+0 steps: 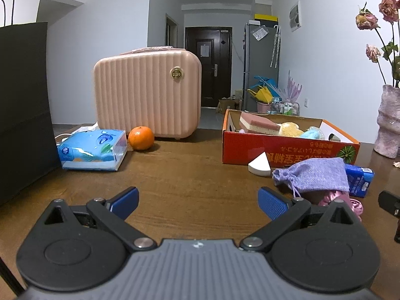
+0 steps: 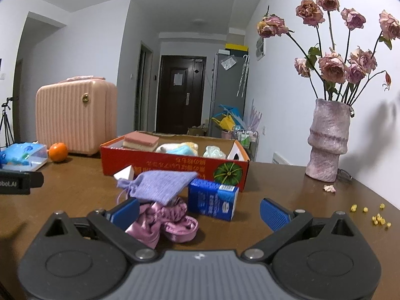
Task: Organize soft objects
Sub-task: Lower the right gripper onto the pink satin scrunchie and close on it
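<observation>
Both grippers, left [image 1: 197, 203] and right [image 2: 198, 211], spread apart, empty. Lilac knitted drawstring pouch [image 2: 160, 186] lies on crumpled pink satin cloth [image 2: 165, 221], just before orange cardboard box [image 2: 175, 168] on brown wooden counter [image 2: 75, 182]. Blue carton [image 2: 212, 201] touches the pouch's right; white wedge sponge [image 2: 125, 173] behind it.

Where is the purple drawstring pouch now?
The purple drawstring pouch lies on the table before the orange box, atop the pink satin cloth, beside the blue carton.
</observation>
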Motion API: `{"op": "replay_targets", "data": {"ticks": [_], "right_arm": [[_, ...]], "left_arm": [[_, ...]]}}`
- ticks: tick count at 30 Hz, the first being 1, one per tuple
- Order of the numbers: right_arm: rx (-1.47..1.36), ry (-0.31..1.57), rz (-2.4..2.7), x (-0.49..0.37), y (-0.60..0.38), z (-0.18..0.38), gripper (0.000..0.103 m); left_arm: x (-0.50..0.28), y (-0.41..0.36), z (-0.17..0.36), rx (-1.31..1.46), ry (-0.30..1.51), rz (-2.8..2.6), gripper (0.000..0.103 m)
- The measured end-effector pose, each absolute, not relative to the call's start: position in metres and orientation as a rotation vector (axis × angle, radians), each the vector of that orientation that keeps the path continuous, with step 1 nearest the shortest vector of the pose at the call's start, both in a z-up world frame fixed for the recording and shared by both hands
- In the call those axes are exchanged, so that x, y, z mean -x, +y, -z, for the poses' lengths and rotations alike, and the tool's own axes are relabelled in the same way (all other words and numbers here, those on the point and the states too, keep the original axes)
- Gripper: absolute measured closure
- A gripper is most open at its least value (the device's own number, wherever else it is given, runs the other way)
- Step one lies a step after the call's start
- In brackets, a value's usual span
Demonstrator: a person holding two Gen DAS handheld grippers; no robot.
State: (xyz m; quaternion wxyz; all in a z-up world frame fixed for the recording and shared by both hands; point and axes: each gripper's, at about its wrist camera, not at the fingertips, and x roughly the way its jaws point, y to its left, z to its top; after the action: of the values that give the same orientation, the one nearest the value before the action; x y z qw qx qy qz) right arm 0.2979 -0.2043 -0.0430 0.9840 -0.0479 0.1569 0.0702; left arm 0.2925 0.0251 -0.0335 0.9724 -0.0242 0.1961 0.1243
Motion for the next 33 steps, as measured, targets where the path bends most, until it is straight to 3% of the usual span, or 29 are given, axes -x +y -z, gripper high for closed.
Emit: {"op": "replay_targets", "data": {"ticks": [33], "right_arm": [[0.049, 0.536, -0.185, -0.366, -0.171, 0.067, 0.000]], "left_arm": [[-0.294, 0.032, 0.038, 0.081, 0.479, -0.210, 0.000]]}}
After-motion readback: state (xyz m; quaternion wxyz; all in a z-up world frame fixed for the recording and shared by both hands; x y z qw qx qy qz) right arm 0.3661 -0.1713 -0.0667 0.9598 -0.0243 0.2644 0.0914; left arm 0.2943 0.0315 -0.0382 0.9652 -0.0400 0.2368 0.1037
